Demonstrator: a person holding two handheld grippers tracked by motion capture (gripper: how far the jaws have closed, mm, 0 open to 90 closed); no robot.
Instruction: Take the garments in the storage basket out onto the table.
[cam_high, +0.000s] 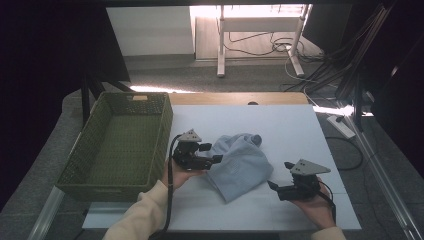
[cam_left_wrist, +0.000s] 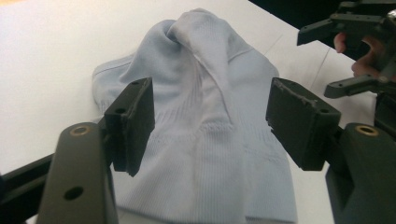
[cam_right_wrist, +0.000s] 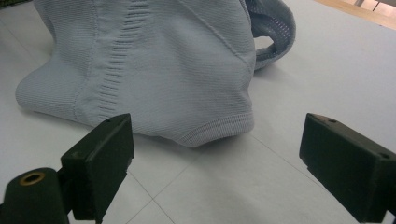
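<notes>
Far left, at abt 9 o'clock on the table (cam_high: 300, 125), a green woven basket (cam_high: 118, 145) with nothing in it that I can see; its right wall stands just beside the left gripper (cam_high: 209, 152).

Left gripper: jaws wide, nothing pinched. In the left gripper view both pads stand clear w/ the pale blue knit garment (cam_left_wrist: 205, 135) lying under and beyond the gap. From this gripper the cloth lies at 3 o'clock in the high view, right at the fingertips; touching or just short, hard to say from above.

Centre: the garment (cam_high: 239, 165) lies crumpled flat on the table, long axis running roughly from 11 o'clock (a bunched, twisted end w/ a loop, maybe a cuff or neck opening) down to 5 o'clock (a broader folded edge). In the right gripper view a ribbed hem corner (cam_right_wrist: 219, 130) points toward the camera, resting on the surface.

Right: the right gripper (cam_high: 280, 175) is also wide, holding nothing, jaws aimed at 10 o'clock toward that lower hem, near but apart. Left hand is the nearer of the two, so I'd judge it has the easier first pinch; the basket at its back looks the likely drop spot.

Surface: smooth white sheet w/ faint grid lines over a wood top. Room: dim, grey floor, cables and a white stand at 12 o'clock.
</notes>
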